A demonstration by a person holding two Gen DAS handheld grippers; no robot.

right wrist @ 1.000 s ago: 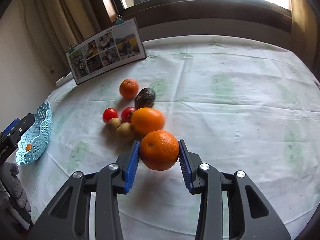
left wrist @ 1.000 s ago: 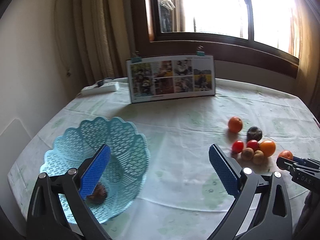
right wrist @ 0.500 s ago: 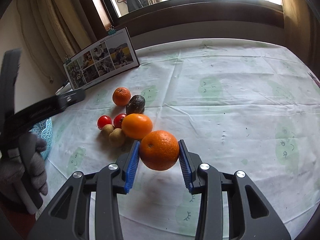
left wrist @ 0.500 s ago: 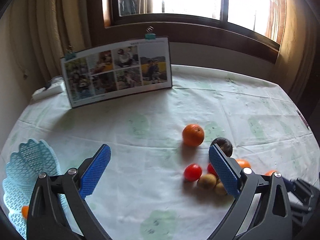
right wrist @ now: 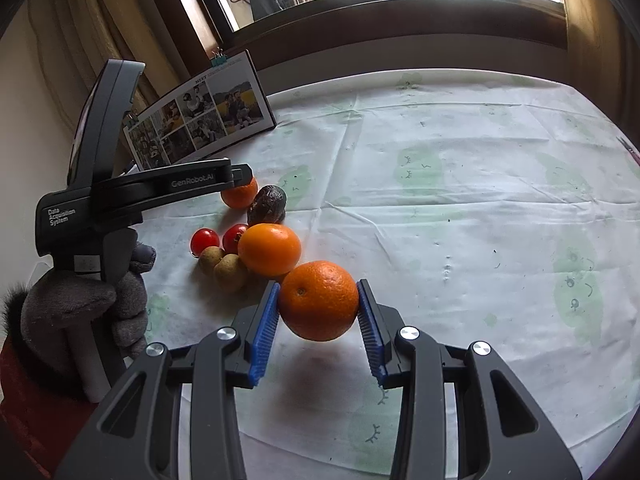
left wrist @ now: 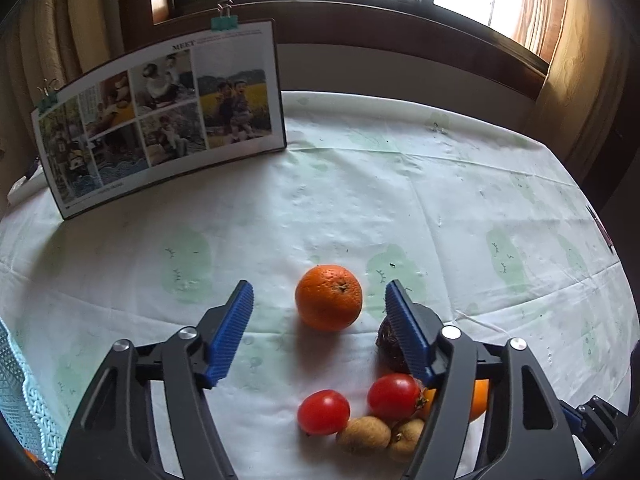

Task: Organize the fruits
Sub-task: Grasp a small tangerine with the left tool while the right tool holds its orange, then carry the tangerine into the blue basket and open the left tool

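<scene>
Reaching for one orange while lifting another.

Left wrist view: the left tongs [left wrist: 318,334] are wide apart around an orange [left wrist: 328,297] on the desk [left wrist: 460,208]; next they should move forward and squeeze, but a dark fruit [left wrist: 390,344] touches one finger. Right wrist view: the right tongs [right wrist: 318,330] are clamped on a big orange [right wrist: 318,300] above the desk, near a smooth orange [right wrist: 269,248] and tomatoes [right wrist: 205,240].
</scene>
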